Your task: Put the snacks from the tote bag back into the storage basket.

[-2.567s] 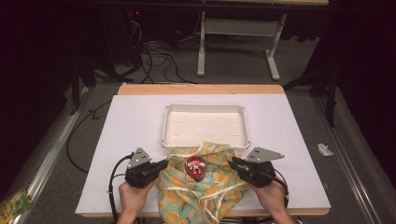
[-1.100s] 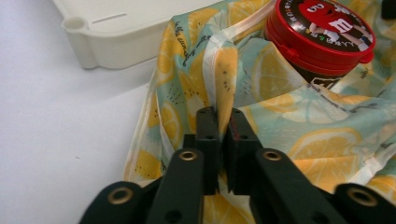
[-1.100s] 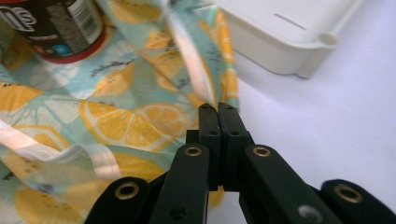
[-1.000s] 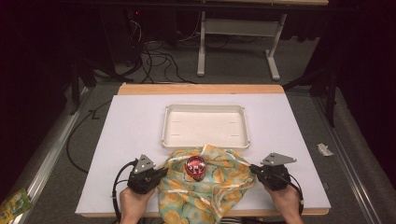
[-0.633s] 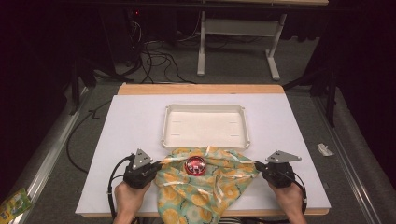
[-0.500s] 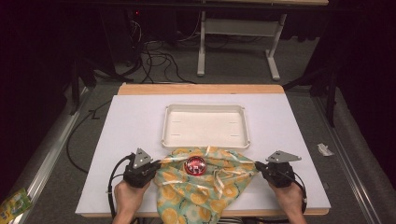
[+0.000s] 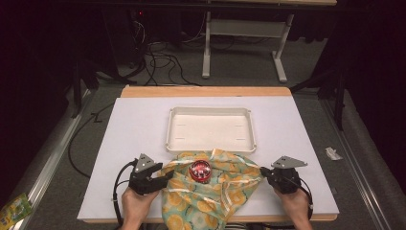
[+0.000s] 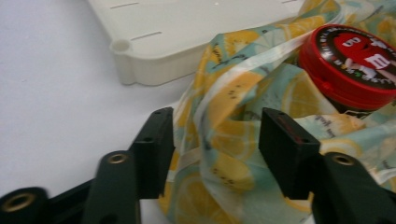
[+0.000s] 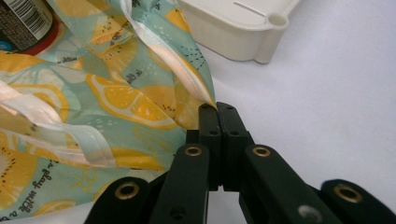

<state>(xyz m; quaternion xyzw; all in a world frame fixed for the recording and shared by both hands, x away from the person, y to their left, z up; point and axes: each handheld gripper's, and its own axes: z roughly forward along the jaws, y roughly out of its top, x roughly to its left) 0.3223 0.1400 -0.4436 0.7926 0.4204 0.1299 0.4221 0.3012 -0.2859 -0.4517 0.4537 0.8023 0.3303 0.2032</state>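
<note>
L gripper (image 8: 212,140): jaws stand wide apart and have just been opening. A fold of the lemon-print cloth (image 8: 233,154) bulges up between them, but the pads don't press on it; nothing held. In the high view this gripper (image 7: 165,178) sits at the cloth's left edge, hand (image 7: 136,203) behind it near the front edge of the table (image 7: 134,124).

R gripper (image 9: 218,112): jaws pressed together, pinching the cloth's corner right at its pale ribbon hem. High view puts it (image 7: 264,173) at the cloth's right tip, so the fabric (image 7: 210,191) runs taut-ish btwn the two tools.

Room to move: bare white board lies to the left of the L gripper and to the right of the R one, w/ free surface out to both side edges. Ahead, the white tray (image 7: 210,146) stands close; its near wall touches or just overlaps the cloth's far edge, so little room that way. Behind, the cloth hangs over the table's front edge by the person's forearms. Tray corner (image 8: 122,60) is near the L jaws, apart from them; tray corner (image 9: 275,28) is likewise apart from the R jaws.

Cloth: teal ground, yellow lemon slices, shiny cream ribbon trim, rumpled and spread low. A dark jar w/ a red lid (image 7: 200,171) stands upright at its middle, fabric gathered around its base; lid (image 8: 355,60) bears a red cartoon candy face. Barcode label (image 9: 25,18) shows on its side.
</note>
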